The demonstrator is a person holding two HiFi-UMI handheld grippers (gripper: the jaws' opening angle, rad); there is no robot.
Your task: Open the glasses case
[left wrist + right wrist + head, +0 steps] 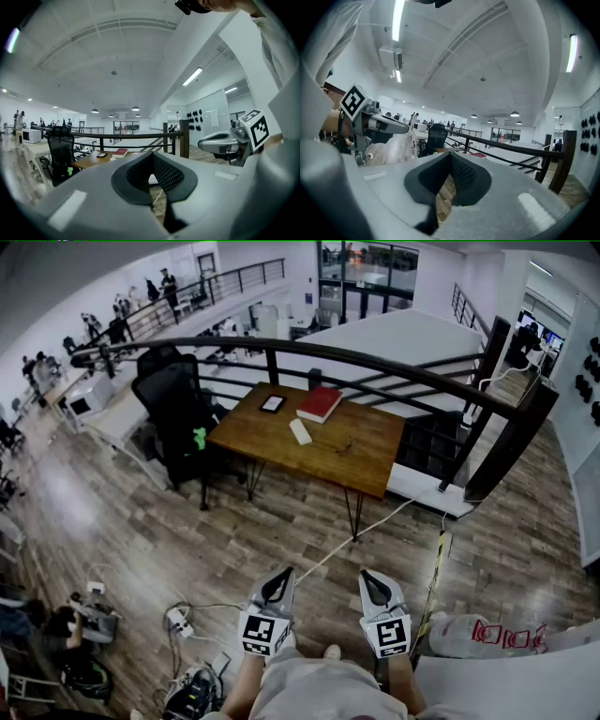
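The white glasses case (300,431) lies shut on the wooden table (352,460), far ahead of me across the floor. Both grippers are held low and close to my body, well short of the table. My left gripper (278,582) has its jaws together with nothing between them, and in its own view the left gripper (153,157) points level toward the table. My right gripper (375,581) is shut and empty too. The right gripper (451,157) faces the railing in its own view.
A red book (320,404) and a small dark tablet (273,403) lie on the table behind the case. A black office chair (173,399) stands at its left. A dark railing (394,369) runs behind. Cables (375,521), power strips (178,620) and a plastic bag (469,634) lie on the floor.
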